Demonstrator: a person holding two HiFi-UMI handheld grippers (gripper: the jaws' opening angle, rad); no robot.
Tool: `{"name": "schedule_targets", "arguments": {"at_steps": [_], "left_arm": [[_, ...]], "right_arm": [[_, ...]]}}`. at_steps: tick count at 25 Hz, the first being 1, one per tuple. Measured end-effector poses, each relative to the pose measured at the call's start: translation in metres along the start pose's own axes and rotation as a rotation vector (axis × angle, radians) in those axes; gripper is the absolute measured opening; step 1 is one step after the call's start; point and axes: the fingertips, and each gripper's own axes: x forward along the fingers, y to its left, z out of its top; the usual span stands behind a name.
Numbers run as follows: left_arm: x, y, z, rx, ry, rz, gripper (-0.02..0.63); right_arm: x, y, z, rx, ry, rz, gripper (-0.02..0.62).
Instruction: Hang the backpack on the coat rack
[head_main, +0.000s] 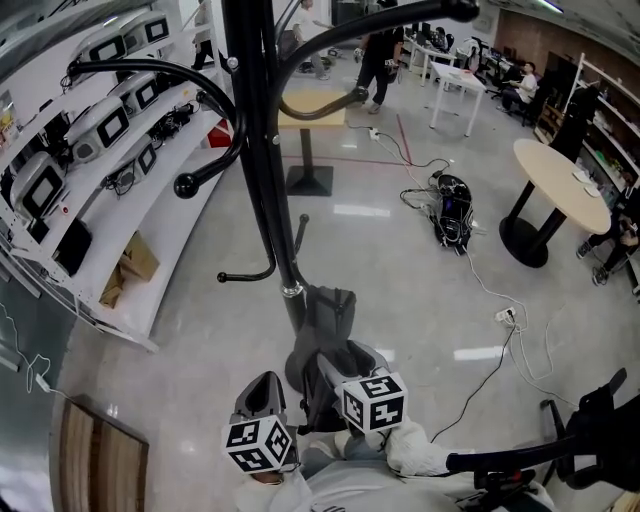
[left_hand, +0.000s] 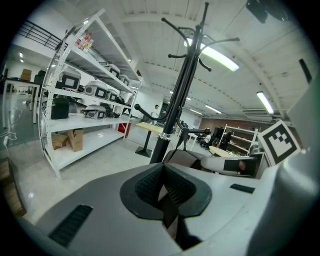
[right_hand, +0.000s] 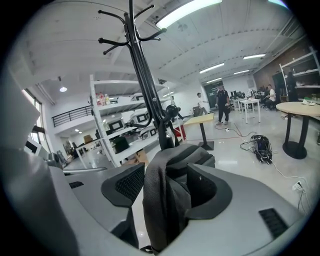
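The black coat rack (head_main: 262, 150) stands right in front of me, its curved hooks spreading overhead. The grey backpack (head_main: 330, 310) hangs against the pole low down. My left gripper (left_hand: 162, 187) is shut on a thin dark strap (left_hand: 169, 207) of the backpack, whose body (left_hand: 182, 157) shows beyond it beside the rack pole (left_hand: 182, 90). My right gripper (right_hand: 167, 185) stands open; a wide grey strap (right_hand: 157, 200) drapes loosely between its jaws, with a gap to the right pad. The backpack (right_hand: 195, 152) sits just past it, under the rack (right_hand: 145, 85).
White shelving (head_main: 110, 150) with boxed devices runs along the left, cardboard boxes (head_main: 130, 270) at its foot. A small table (head_main: 305, 110) stands behind the rack, a round table (head_main: 560, 185) at right. Cables and a black device (head_main: 452, 210) lie on the floor. A black chair (head_main: 560, 450) is at lower right.
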Motion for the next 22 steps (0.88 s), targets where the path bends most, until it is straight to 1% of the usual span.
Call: {"name": "schedule_targets", "arguments": {"at_steps": [3, 9, 16, 20, 22], "left_arm": [[0.0, -0.006, -0.001, 0.009, 0.002, -0.02, 0.003], [0.001, -0.02, -0.009, 0.013, 0.015, -0.078, 0.003], [-0.004, -0.041, -0.015, -0.001, 0.011, -0.15, 0.003], [-0.007, -0.045, -0.017, 0.002, 0.012, -0.162, 0.003], [-0.01, -0.047, -0.02, 0.003, 0.017, -0.155, 0.003]], "right_arm": [[-0.009, -0.006, 0.0, 0.015, -0.017, -0.019, 0.242], [-0.033, -0.017, 0.003, 0.079, -0.077, -0.037, 0.242], [-0.062, -0.027, -0.009, 0.105, -0.091, -0.068, 0.241], [-0.066, -0.03, -0.013, 0.106, -0.092, -0.086, 0.238], [-0.07, -0.03, -0.014, 0.112, -0.096, -0.083, 0.215]]}}
